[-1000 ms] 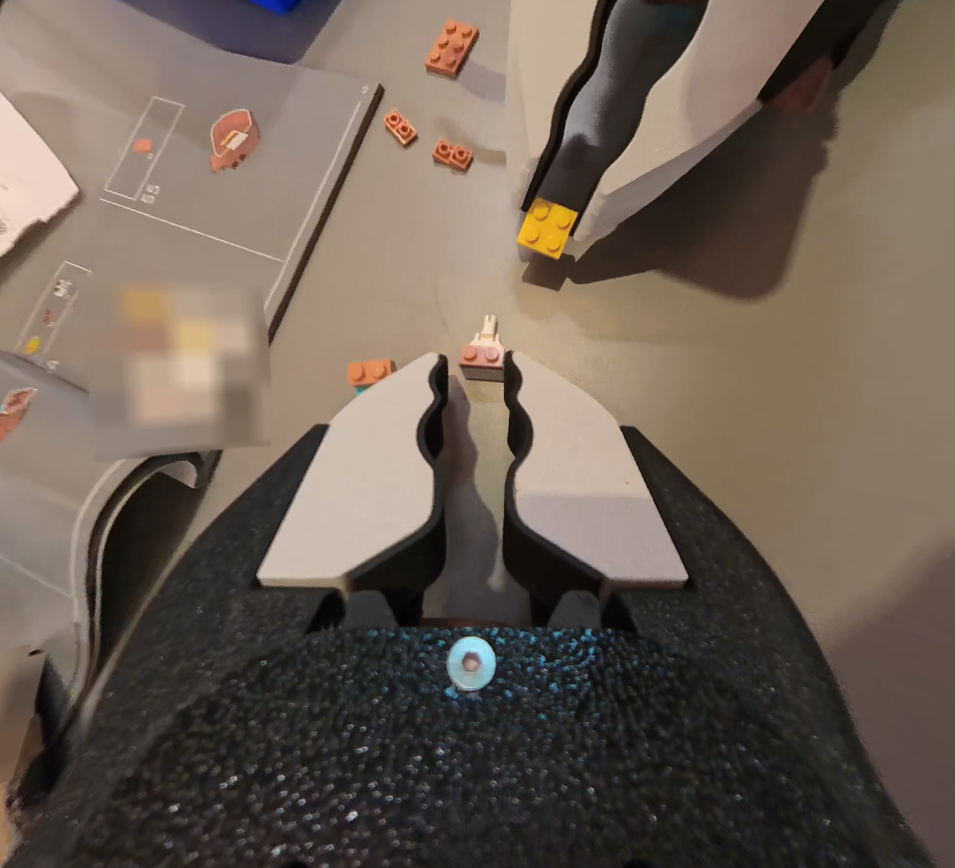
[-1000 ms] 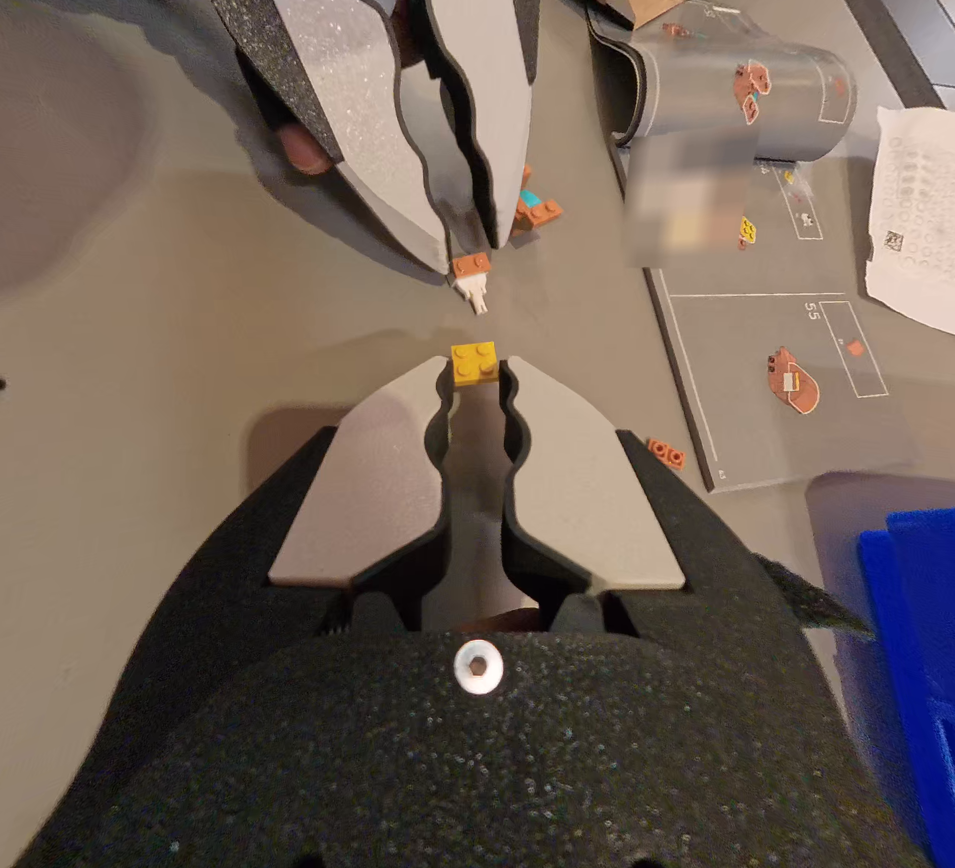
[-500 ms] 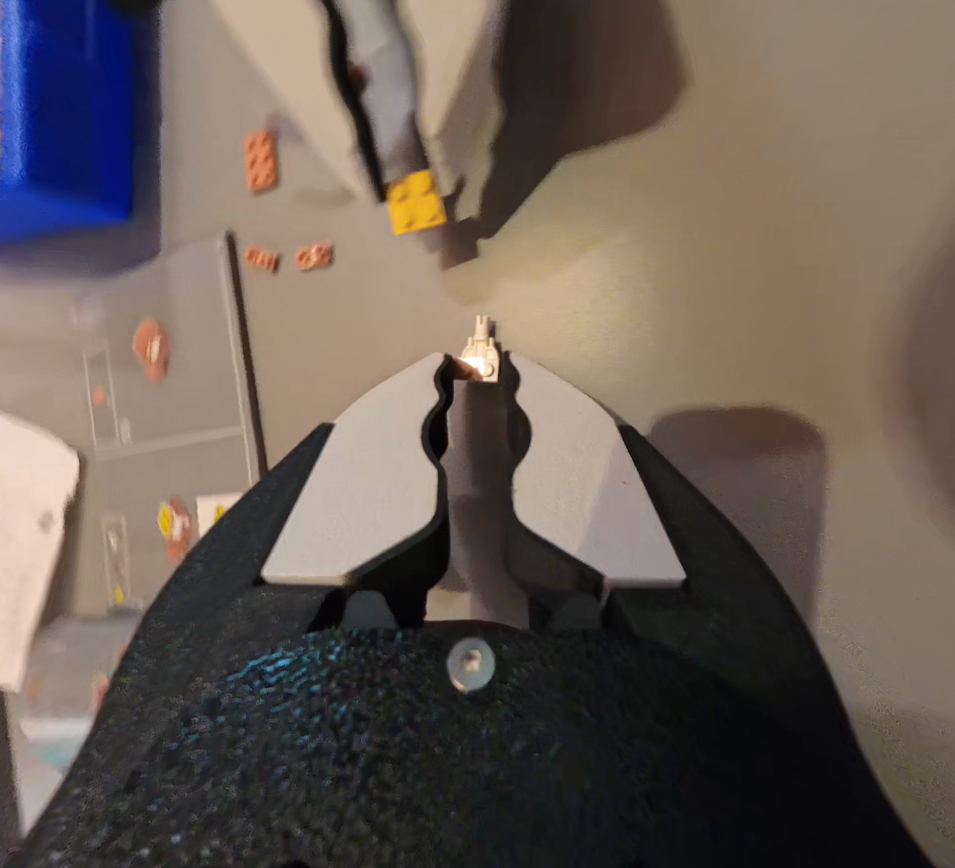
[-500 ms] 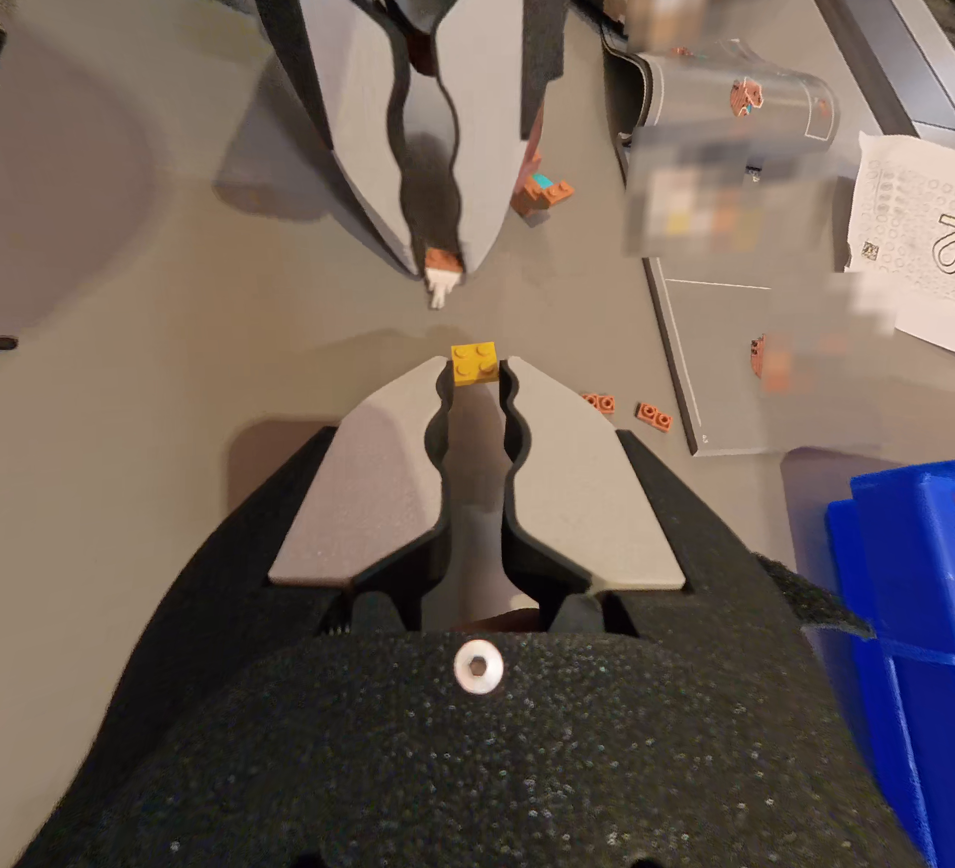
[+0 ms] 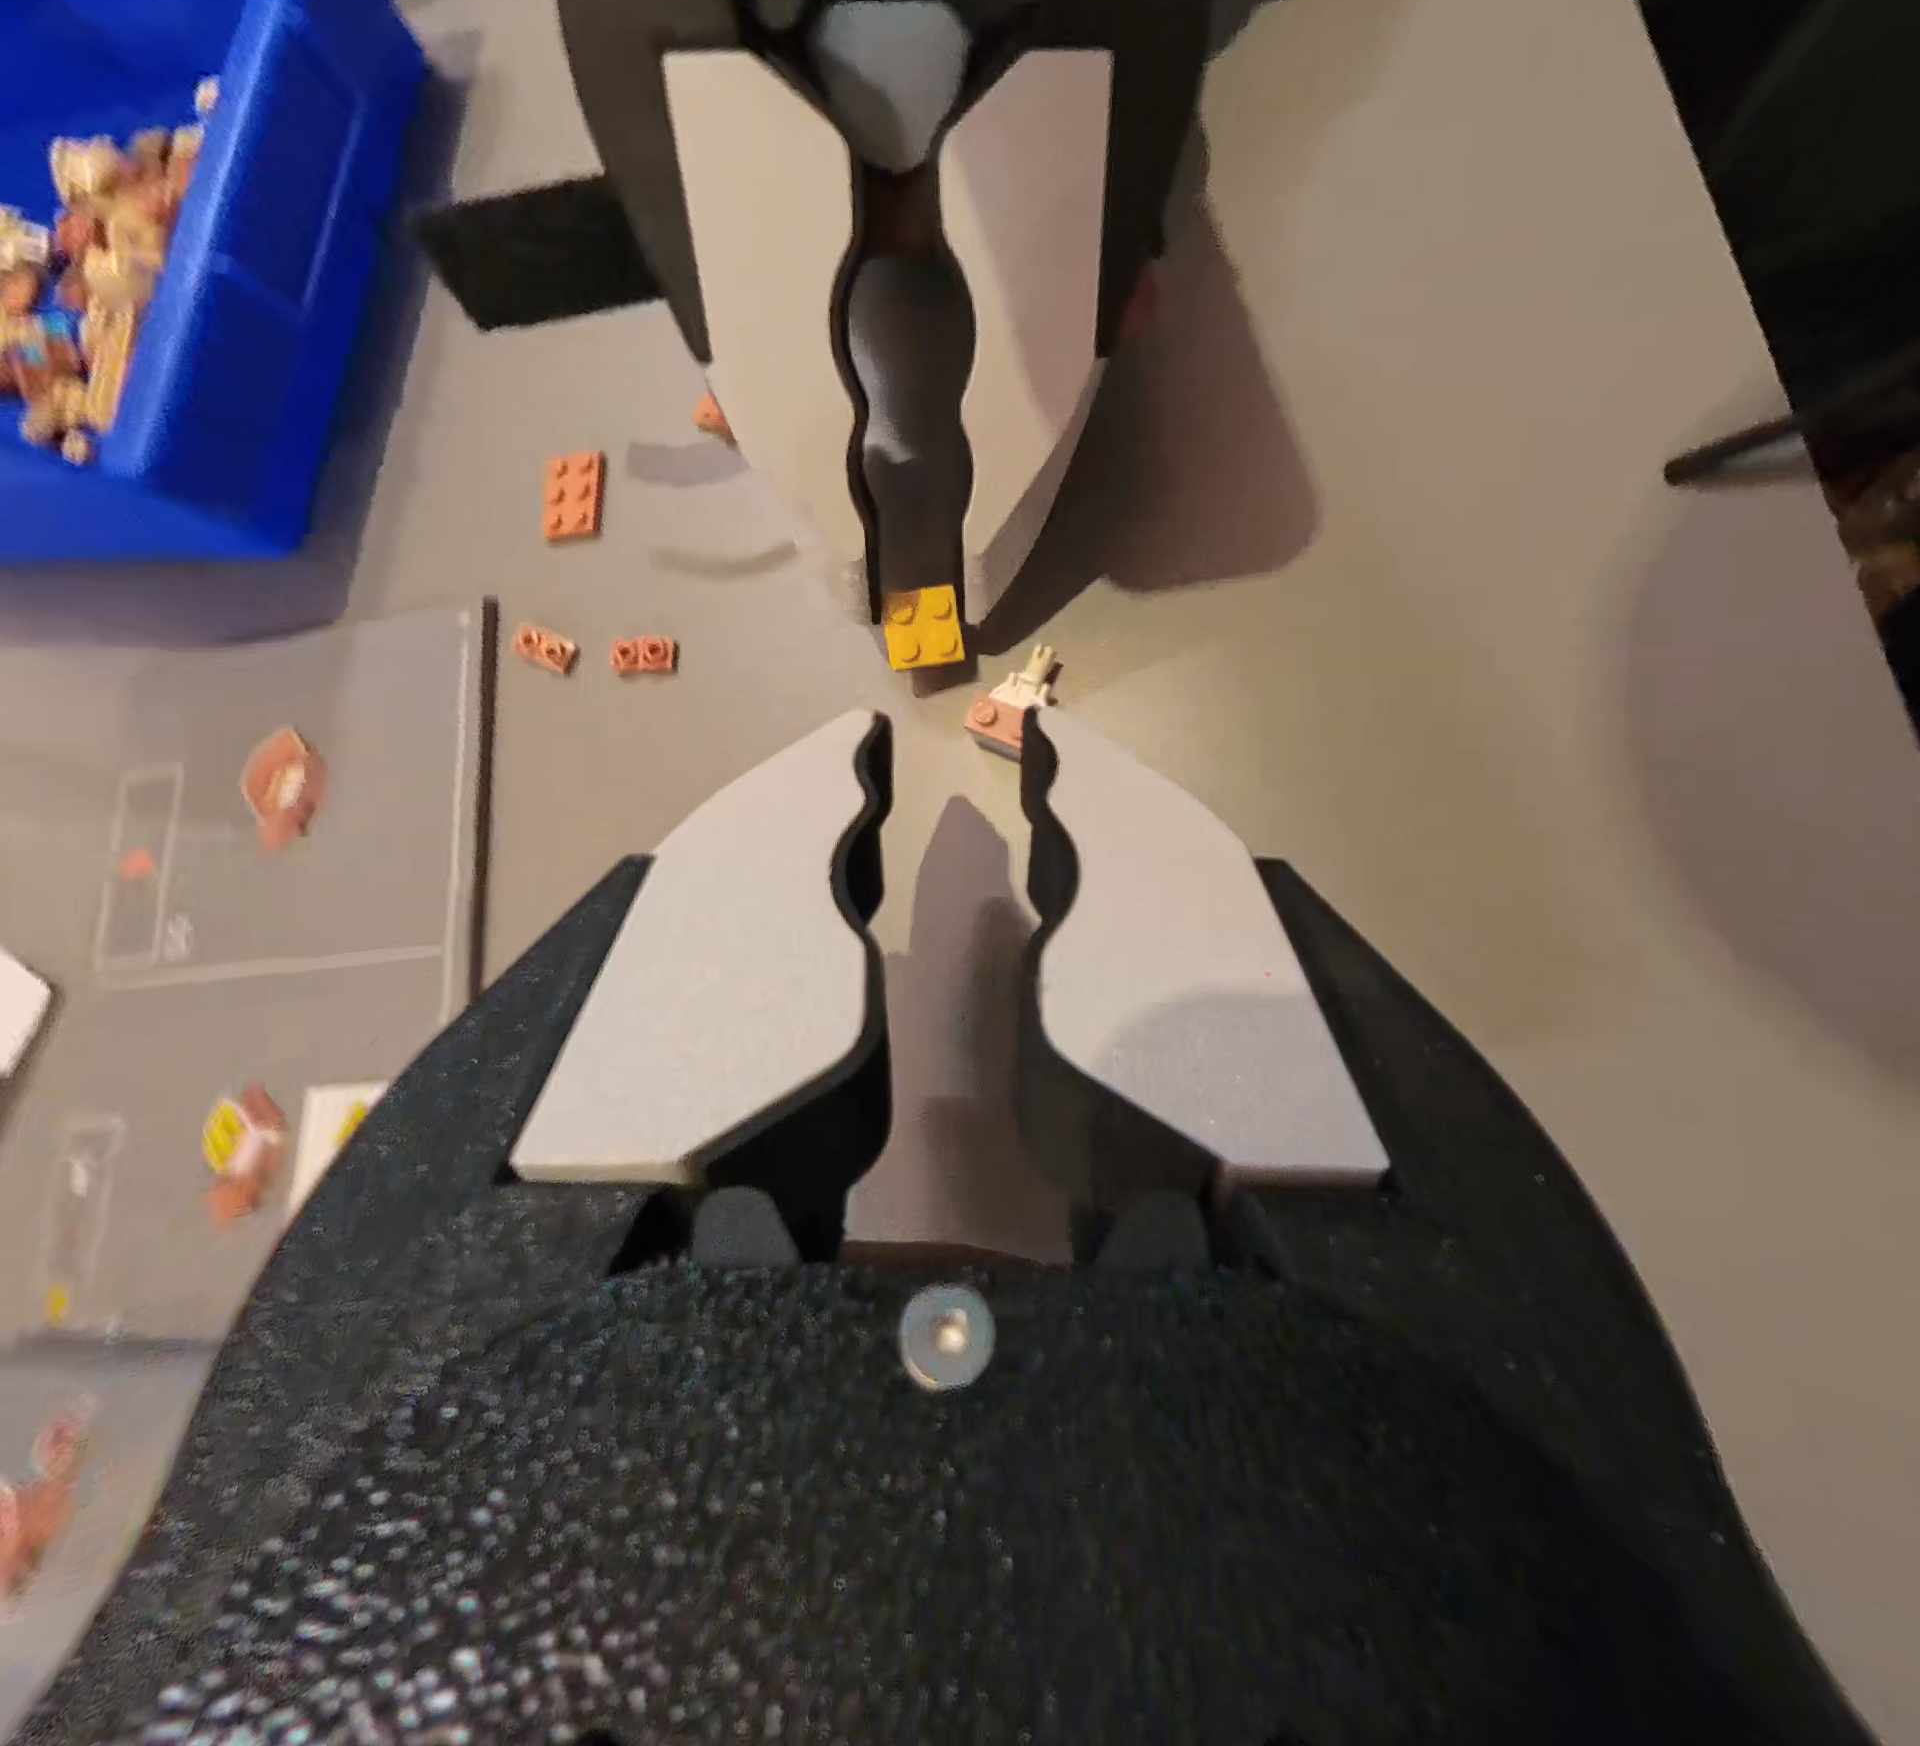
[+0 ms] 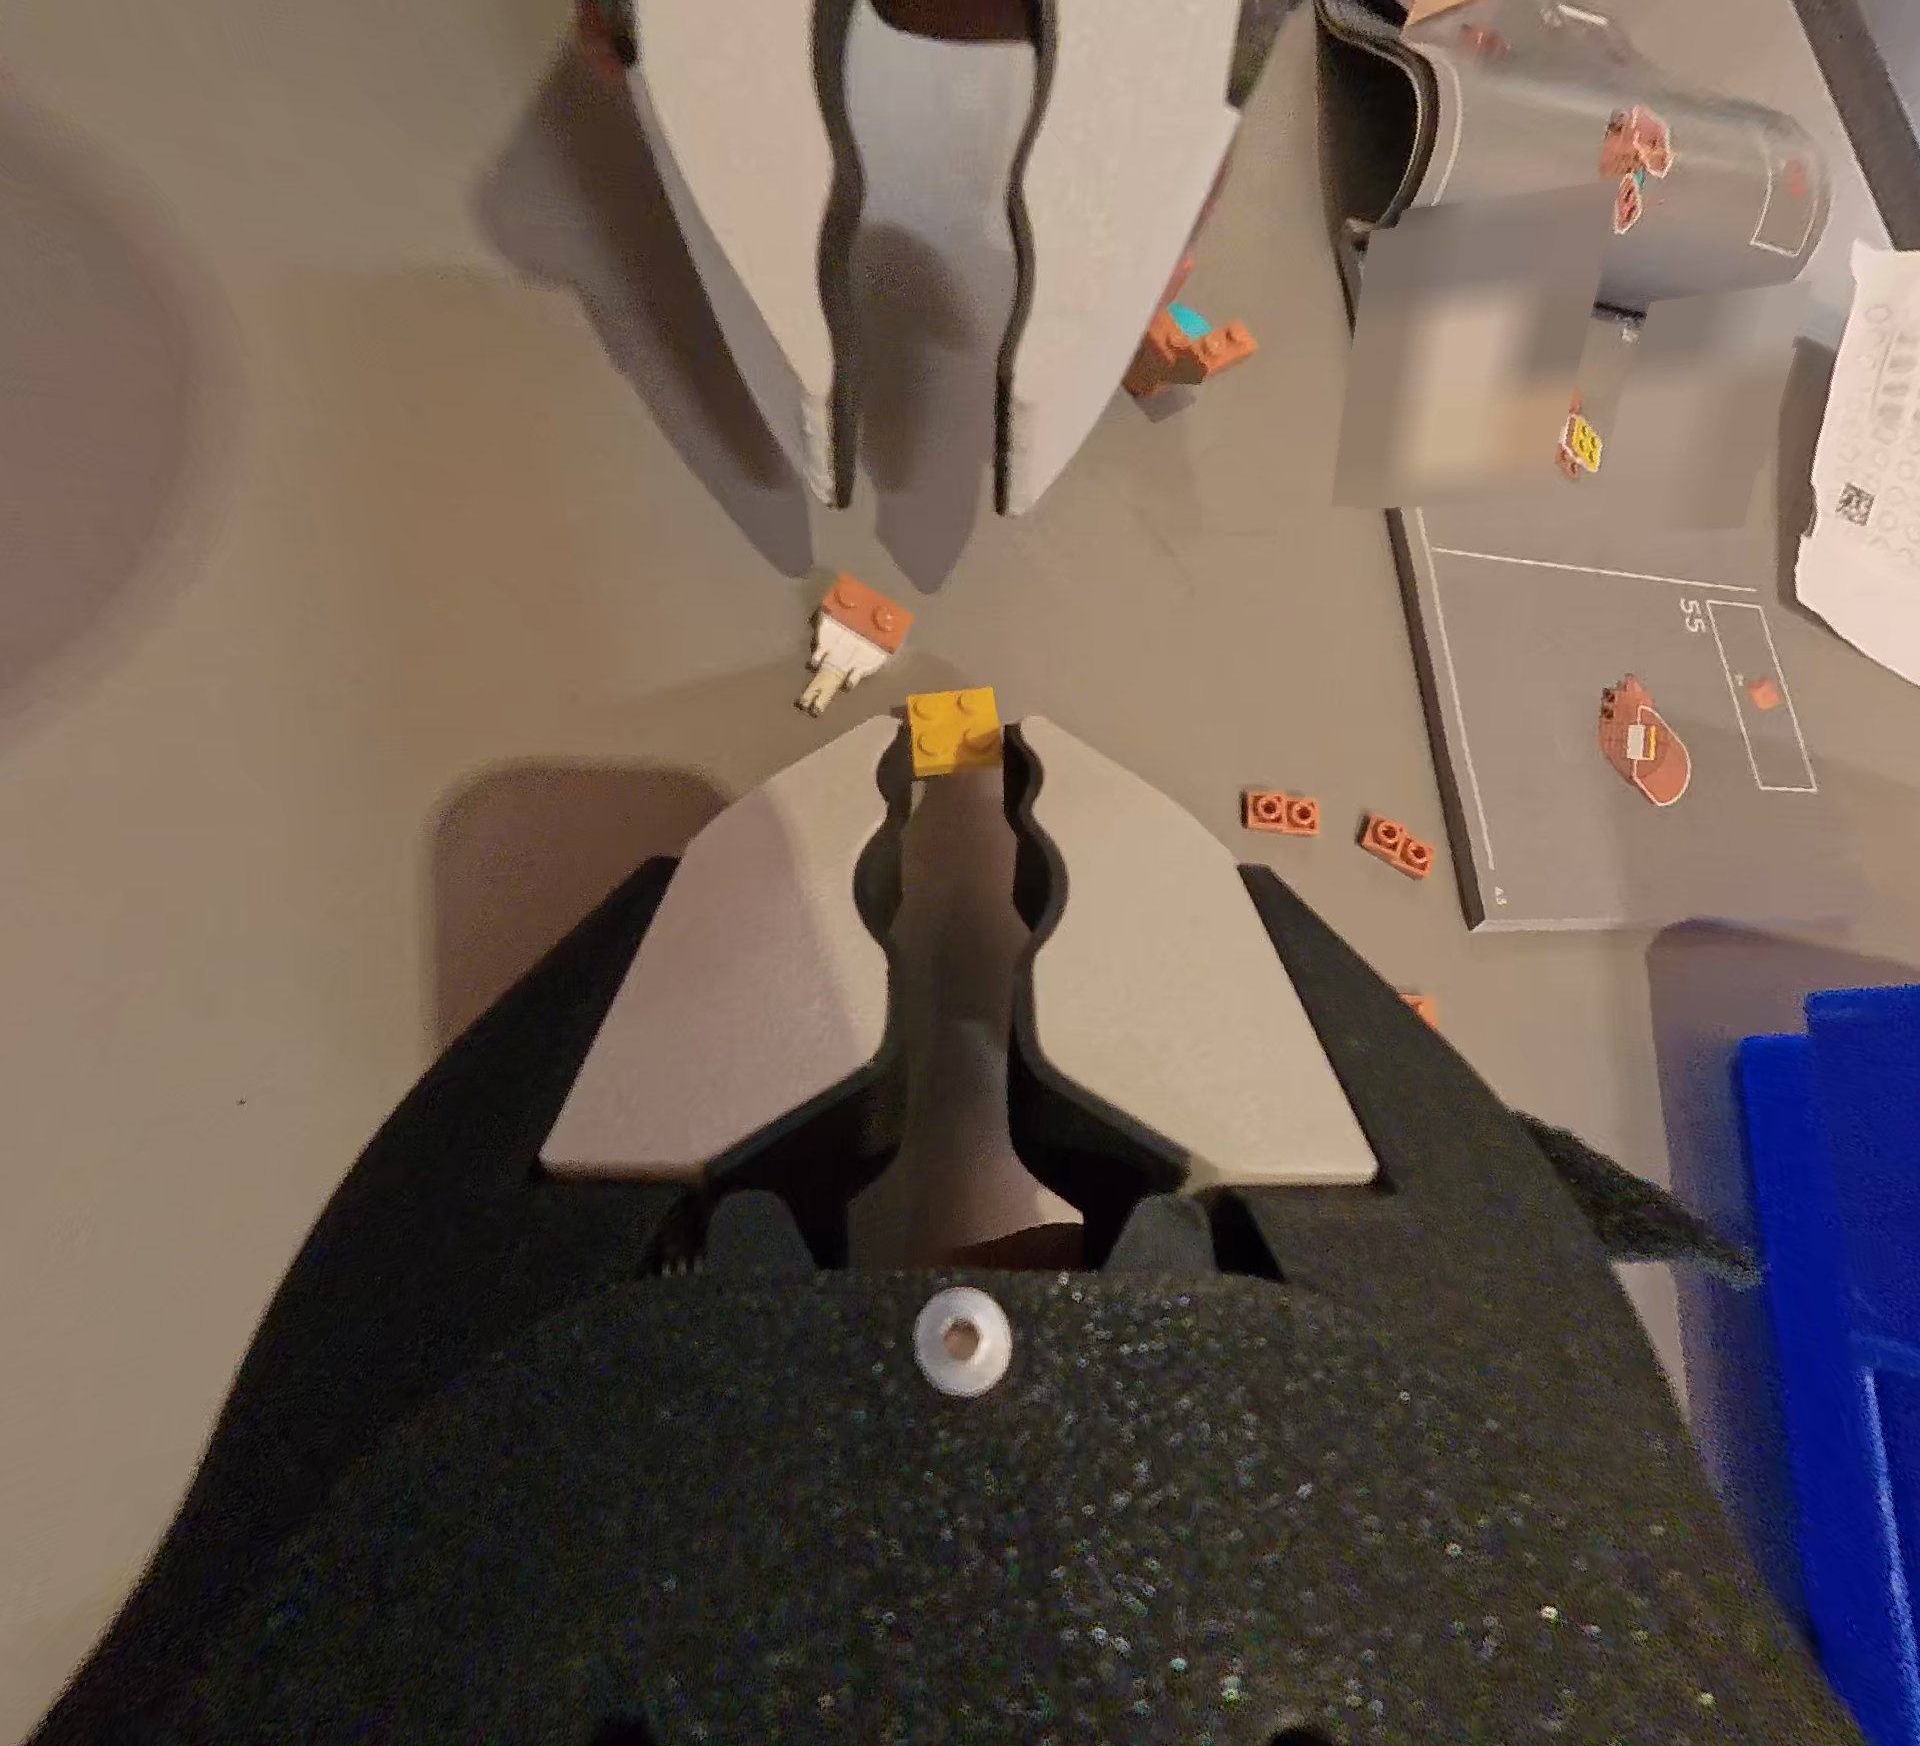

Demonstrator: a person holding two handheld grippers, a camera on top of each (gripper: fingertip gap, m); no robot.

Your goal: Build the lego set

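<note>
While the yellow brick (image 6: 954, 730) sits pinched at the tips of the right gripper (image 6: 951, 740), both pads pressing its sides, the small brown-and-white piece (image 6: 857, 636) lies loose on the grey worktop (image 6: 312, 553) just ahead. The left gripper (image 5: 956, 735) has its jaws spread and bare, its right fingertip (image 5: 1039, 740) touching or just beside that piece. A nudge from that tip could skid the piece away; the brick, held only at the tips, could twist.
</note>
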